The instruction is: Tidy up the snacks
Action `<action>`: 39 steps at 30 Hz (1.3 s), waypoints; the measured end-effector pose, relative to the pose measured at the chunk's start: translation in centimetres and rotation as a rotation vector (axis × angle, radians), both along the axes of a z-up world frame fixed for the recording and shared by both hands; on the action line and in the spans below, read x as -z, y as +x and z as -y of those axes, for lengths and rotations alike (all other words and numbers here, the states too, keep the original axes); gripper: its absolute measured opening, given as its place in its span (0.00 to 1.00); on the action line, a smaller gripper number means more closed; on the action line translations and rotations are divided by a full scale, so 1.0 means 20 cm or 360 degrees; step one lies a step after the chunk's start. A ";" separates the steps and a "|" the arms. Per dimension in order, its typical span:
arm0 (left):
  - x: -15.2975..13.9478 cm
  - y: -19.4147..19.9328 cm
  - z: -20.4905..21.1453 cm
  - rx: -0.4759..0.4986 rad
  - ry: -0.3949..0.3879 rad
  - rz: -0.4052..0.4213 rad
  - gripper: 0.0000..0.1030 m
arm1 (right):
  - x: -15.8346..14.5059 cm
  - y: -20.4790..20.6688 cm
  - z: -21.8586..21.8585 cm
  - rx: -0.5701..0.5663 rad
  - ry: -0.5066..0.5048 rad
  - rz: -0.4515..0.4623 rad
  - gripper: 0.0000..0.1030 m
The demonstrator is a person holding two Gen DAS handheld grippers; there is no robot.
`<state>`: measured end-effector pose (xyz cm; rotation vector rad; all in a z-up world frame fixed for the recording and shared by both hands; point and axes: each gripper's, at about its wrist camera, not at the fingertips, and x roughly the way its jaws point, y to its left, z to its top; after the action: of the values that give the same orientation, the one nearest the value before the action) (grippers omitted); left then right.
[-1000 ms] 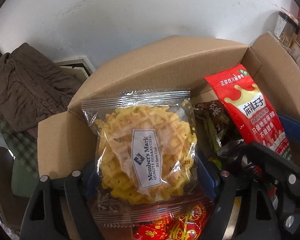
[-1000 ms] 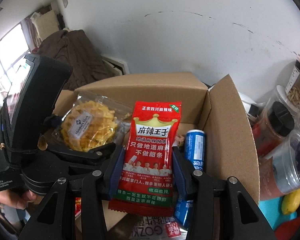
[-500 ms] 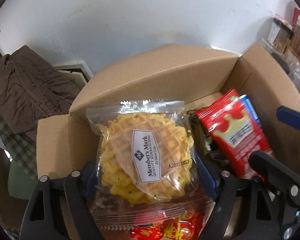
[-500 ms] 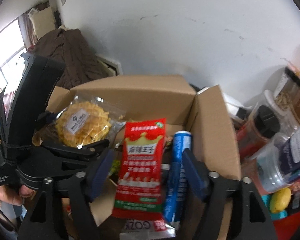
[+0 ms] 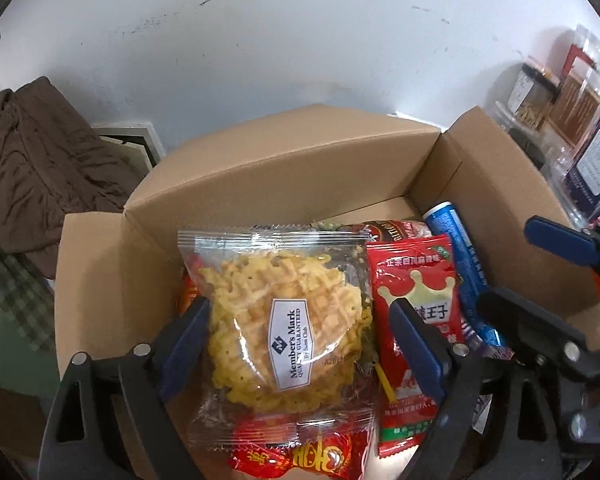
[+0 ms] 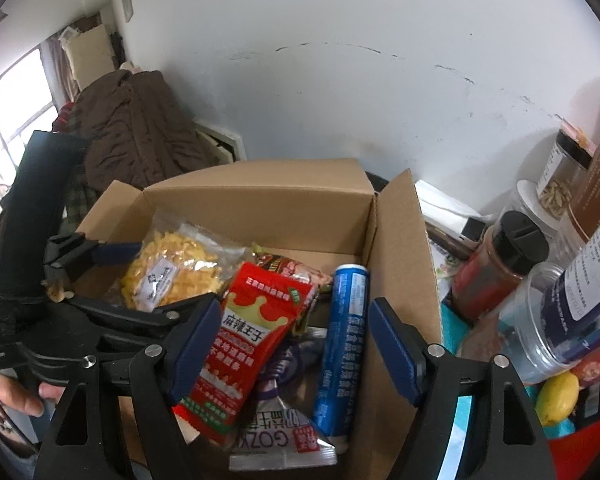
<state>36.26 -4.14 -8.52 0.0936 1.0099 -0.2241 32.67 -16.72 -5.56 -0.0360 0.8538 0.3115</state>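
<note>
One box (image 5: 284, 168) is seen, and in it five snacks can be counted: a waffle pack (image 5: 288, 320), a red pouch (image 6: 252, 344), a blue tube (image 6: 342, 344), a grey sachet (image 6: 284, 436) and a red candy pack (image 5: 300, 456) (others are half hidden). The waffle pack, at 10 o'clock of the pouch, is framed by the parted left gripper (image 5: 300, 352). The right gripper (image 6: 292, 352) is spread wide, empty.
</note>
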 end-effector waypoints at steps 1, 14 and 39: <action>0.00 0.00 0.00 -0.0003 -0.0004 0.0004 0.88 | 0.00 0.00 0.00 -0.0001 -0.0002 0.0004 0.75; -0.18 -0.13 -0.08 -0.0099 -0.0036 0.0144 0.88 | -0.09 -0.06 0.01 0.0002 0.0096 0.0087 0.75; -0.86 -0.72 -0.15 -0.0142 -0.0047 0.0586 0.88 | -0.73 -0.68 0.00 0.0019 0.0070 0.0565 0.75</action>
<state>21.89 -1.13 8.64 0.0598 0.6427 -0.1333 19.12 -16.68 9.01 -0.0437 0.4946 0.3014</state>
